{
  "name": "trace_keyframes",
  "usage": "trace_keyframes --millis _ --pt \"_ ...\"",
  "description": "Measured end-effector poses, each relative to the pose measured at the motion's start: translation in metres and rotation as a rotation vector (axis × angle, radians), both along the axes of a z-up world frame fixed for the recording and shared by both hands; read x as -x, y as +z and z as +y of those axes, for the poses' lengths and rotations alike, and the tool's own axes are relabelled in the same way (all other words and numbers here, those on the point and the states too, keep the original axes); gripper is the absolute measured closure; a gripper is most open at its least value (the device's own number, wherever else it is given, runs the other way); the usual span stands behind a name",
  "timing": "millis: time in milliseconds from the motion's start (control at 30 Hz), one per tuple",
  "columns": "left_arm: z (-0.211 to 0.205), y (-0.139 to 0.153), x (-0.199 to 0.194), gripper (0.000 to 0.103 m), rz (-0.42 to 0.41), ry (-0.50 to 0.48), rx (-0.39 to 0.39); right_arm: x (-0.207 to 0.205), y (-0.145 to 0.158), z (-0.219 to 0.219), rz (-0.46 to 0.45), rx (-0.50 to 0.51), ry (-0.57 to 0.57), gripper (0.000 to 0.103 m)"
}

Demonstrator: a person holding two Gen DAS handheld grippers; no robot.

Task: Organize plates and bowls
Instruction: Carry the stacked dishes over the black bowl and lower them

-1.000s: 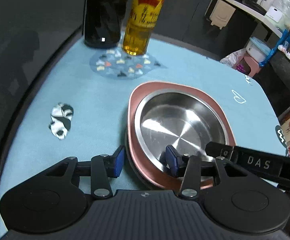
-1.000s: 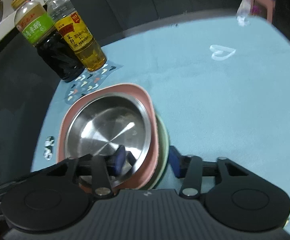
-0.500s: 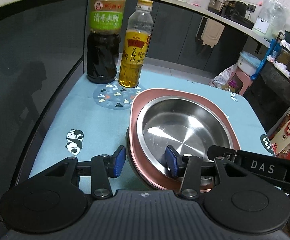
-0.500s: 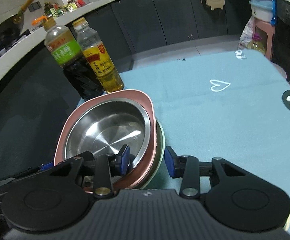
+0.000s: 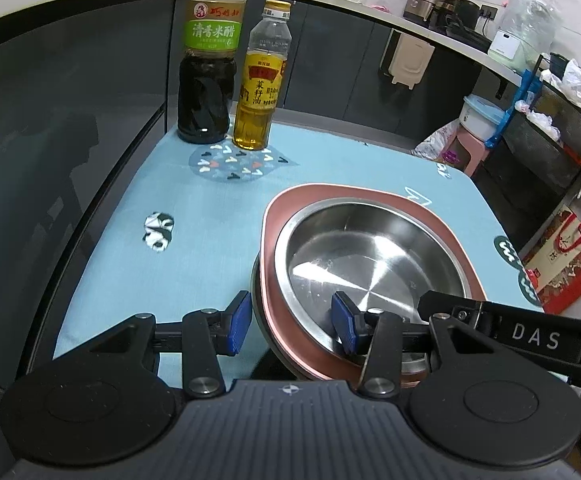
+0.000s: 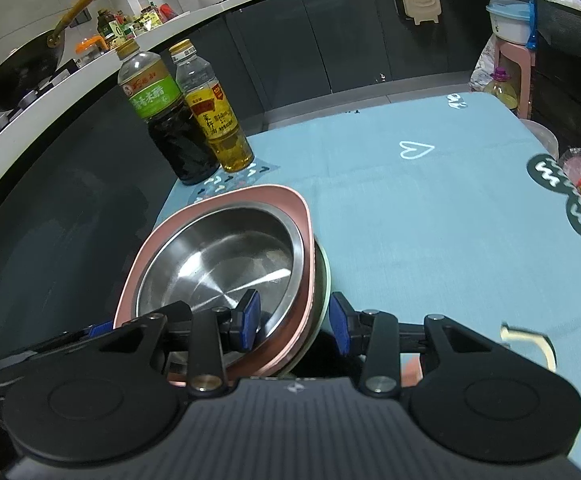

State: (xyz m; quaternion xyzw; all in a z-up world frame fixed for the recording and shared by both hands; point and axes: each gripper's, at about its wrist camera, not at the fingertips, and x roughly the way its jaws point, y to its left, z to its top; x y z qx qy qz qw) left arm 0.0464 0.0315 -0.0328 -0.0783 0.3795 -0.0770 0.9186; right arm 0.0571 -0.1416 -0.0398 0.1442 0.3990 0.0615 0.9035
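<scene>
Left hand-held gripper (image 5: 292,322) and right hand-held gripper (image 6: 292,322) each pinch the stack's (image 5: 274,216) rim, steel bowl (image 5: 370,256) on top, above bench (image 5: 194,240).

1. Steel bowl (image 5: 370,260) nested in pink plate (image 5: 442,220), which sits on a further plate (image 6: 324,276).
2. Stack clear of the tablecloth (image 5: 194,264), near its front edge.
3. Two bottles behind-left: vinegar bottle (image 5: 210,68) left of oil bottle (image 5: 262,84), just beside it.
4. Left gripper (image 5: 290,320) straddles stack's left rim; right gripper (image 6: 294,316) its right rim.

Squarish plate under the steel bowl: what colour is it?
Dusty pink. The plate shows best in the left wrist view, its rim framing the steel bowl.
</scene>
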Motion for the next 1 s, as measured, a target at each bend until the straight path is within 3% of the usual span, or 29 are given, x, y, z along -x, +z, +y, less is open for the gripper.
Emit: trace_keyframes --millis 500,1000 --pt "0.002 -0.009 0.049 0.062 0.018 -0.020 -0.008 0.047 -0.008 0.008 0.009 0.009 -0.008 0.065" --pt "-0.006 -0.023 0.059 0.062 0.055 -0.039 -0.045 0.063 -0.025 0.005 0.039 0.006 -0.015 0.065"
